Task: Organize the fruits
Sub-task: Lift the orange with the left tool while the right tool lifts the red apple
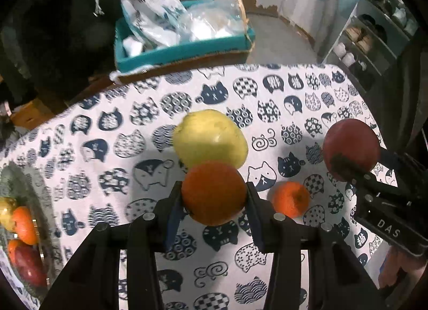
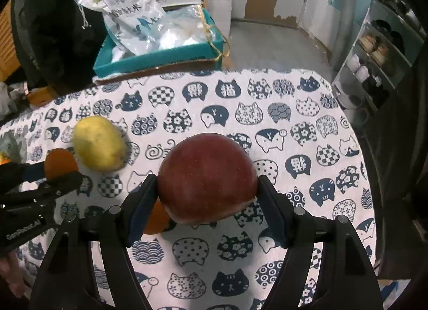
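Note:
My left gripper [image 1: 214,195] is shut on an orange [image 1: 214,192] and holds it above the cat-print tablecloth [image 1: 107,165]. My right gripper [image 2: 207,192] is shut on a red apple [image 2: 207,176]; this apple also shows in the left wrist view [image 1: 350,147]. A yellow pear [image 1: 211,139] lies on the cloth just beyond the held orange, and it shows in the right wrist view [image 2: 99,144]. A second orange [image 1: 290,199] lies on the cloth between the grippers. A glass bowl [image 1: 16,176] at the far left holds several fruits.
A teal box [image 1: 182,50] with plastic bags stands beyond the table's far edge. A dark bag [image 1: 53,29] sits at the back left. A shoe rack [image 1: 374,34] stands on the right past the table edge.

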